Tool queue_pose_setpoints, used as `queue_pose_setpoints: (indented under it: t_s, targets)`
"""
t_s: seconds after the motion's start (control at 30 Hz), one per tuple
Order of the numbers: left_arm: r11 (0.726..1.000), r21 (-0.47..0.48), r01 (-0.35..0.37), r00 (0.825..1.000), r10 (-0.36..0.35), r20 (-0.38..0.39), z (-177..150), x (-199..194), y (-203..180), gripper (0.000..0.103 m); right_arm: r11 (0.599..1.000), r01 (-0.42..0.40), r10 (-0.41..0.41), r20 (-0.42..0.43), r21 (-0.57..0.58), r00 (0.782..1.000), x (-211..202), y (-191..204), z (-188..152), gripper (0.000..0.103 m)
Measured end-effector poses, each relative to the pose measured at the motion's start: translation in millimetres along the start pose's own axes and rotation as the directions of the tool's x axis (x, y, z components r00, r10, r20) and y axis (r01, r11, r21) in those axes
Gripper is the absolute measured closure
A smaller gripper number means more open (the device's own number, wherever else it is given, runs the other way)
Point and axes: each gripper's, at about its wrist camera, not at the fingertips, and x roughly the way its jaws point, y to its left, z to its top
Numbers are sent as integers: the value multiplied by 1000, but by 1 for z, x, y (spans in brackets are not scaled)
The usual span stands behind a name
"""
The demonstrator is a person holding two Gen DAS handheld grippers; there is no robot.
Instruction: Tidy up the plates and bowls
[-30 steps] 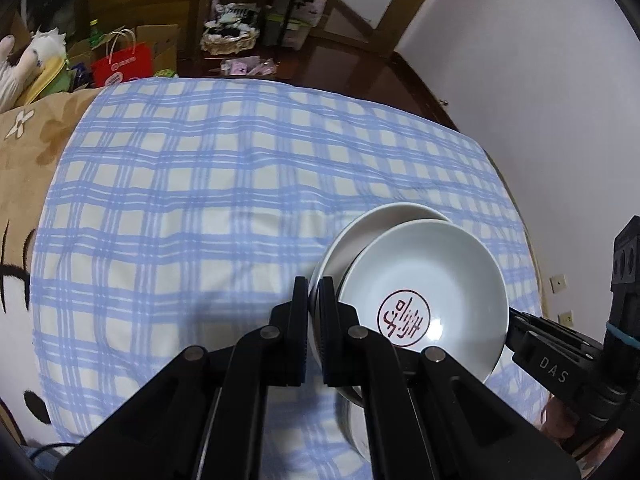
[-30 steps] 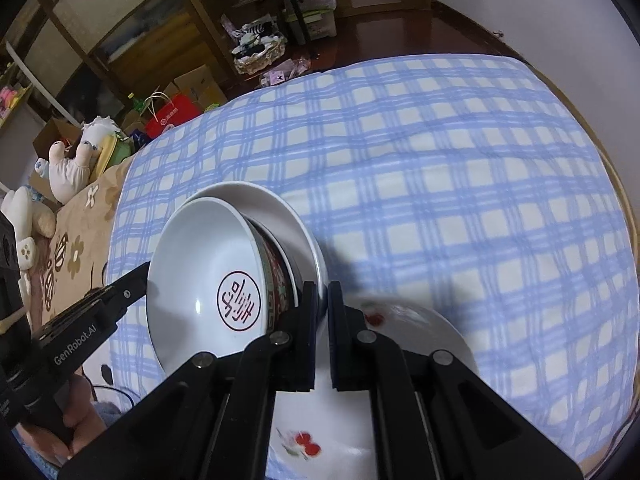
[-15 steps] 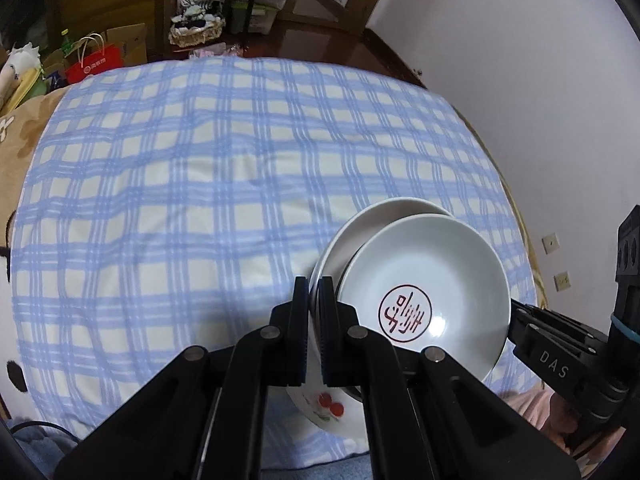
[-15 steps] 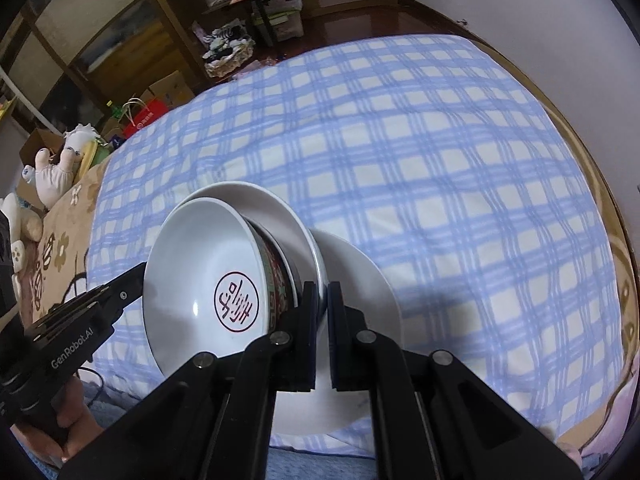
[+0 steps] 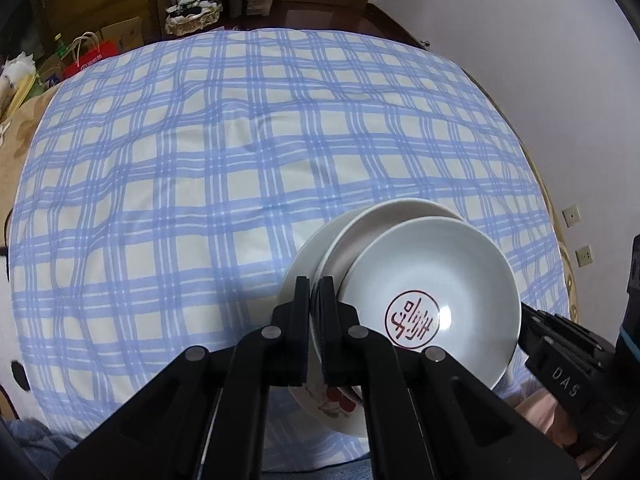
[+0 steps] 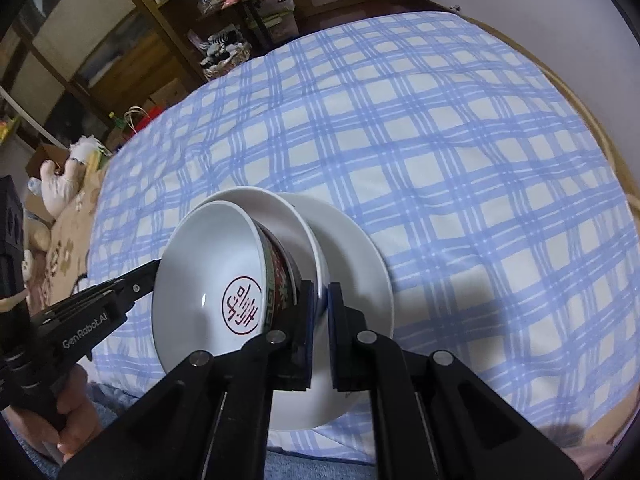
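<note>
While bowls [image 5: 436, 292] overhang, checked cloth [image 5: 200, 160] lies open

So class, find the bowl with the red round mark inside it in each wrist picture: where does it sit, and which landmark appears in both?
Left wrist view: the bowl is lower right, right of the left gripper, nested in a white dish.
Right wrist view: the bowl is lower left, left of the right gripper.
Shared landmark: the blue checked cloth beneath, and the flat plate lowest of all.
</note>
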Motion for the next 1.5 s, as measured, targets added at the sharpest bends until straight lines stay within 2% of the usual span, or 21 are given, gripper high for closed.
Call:
queue_pose_setpoints:
  t_s: [0.2,0.23,0.3,0.5,0.67,0.77,0.83,0.87,0.97,1.0,1.1,1.17,1.27,1.3,1.43,1.5]
  targets:
    - [1000,1,14,1000,-14,7,1,0,3,96,999,-16,17,43,-28,999,-3,0,-4,95]
    - [1000,13,1,1000,-1,14,-1,0,2,94,999,-18,20,54,-29,998,-3,0,-5,95]
    - [999,28,-25,999,25,26,-2,-1,0,89,1000,-10,11,66,-25,998,-4,-2,-7,88]
    - [996,48,-80,996,78,43,-7,-5,-1,82,1000,-15,15,92,-3,996,-11,-7,-9,84]
    - [988,76,-133,988,126,84,-14,-21,-3,79,999,37,-31,200,-27,979,-37,-5,-12,84]
    - [986,68,-151,981,140,136,-19,-39,-1,66,998,51,-41,257,-33,966,-55,-8,-15,84]
    - [986,51,-156,974,145,174,-23,-54,1,60,996,80,-65,294,-38,954,-67,-9,-18,76]
    - [985,45,-169,969,157,192,-25,-61,1,59,996,84,-67,308,-40,949,-73,-9,-20,68]
    - [976,51,-210,948,191,255,-34,-88,0,56,992,114,-90,357,-47,930,-93,-11,-28,58]
    - [976,51,-211,941,189,281,-37,-100,0,52,991,126,-97,383,-50,919,-102,-12,-33,53]
    - [978,22,-207,914,185,362,-48,-132,1,43,987,151,-115,444,-47,889,-122,-13,-44,50]
    - [979,14,-201,895,178,409,-57,-149,-2,38,988,149,-110,468,-46,877,-135,-14,-50,46]
    - [975,35,-218,861,175,477,-71,-166,-9,30,986,159,-110,529,-48,842,-156,-10,-58,36]
    - [974,41,-222,849,173,499,-76,-170,-11,24,985,166,-109,554,-54,825,-163,-7,-62,32]
    - [976,25,-214,805,162,571,-93,-183,-13,11,981,177,-91,613,-81,785,-178,0,-71,18]
    - [974,24,-223,779,164,605,-101,-188,-16,4,977,194,-93,647,-87,757,-182,4,-77,12]
